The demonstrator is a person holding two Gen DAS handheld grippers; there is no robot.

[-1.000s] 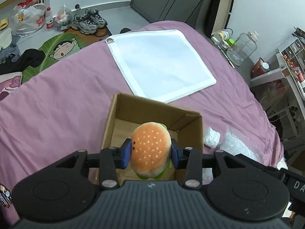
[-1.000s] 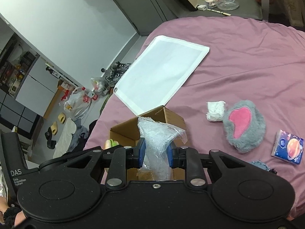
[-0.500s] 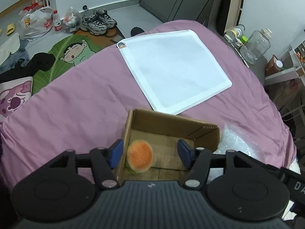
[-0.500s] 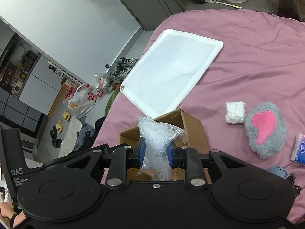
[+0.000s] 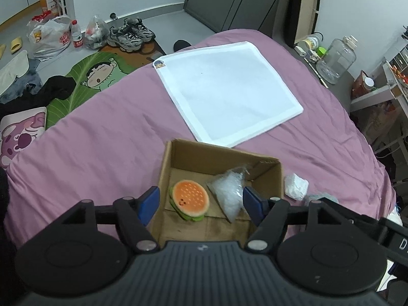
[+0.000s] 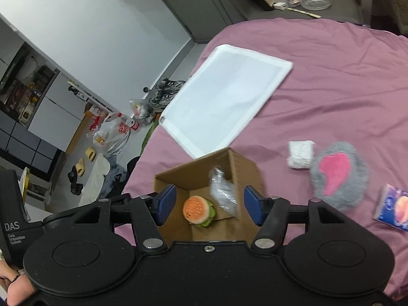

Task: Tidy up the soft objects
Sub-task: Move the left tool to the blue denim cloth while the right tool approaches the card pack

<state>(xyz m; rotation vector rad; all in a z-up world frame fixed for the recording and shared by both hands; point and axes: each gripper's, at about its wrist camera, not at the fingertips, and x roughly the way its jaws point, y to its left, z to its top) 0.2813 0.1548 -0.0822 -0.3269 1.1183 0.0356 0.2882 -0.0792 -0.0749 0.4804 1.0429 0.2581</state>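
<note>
Both my tongs gape empty over the cardboard box point(image 6: 244, 168). Burger plush point(image 6: 199, 210) and plastic bag point(image 6: 223, 191) inside. Grey plush point(image 6: 340, 176) lies right of frame, nearest my right gripper point(image 6: 209, 205).

Even, soft indoor light; strong fisheye bending at edges, slight motion blur.

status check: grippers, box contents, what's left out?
Left gripper open, right gripper open, both empty. Burger plush and clear plastic bag in cardboard box. Grey-pink plush, white wad on bed, nothing blocking.
</note>
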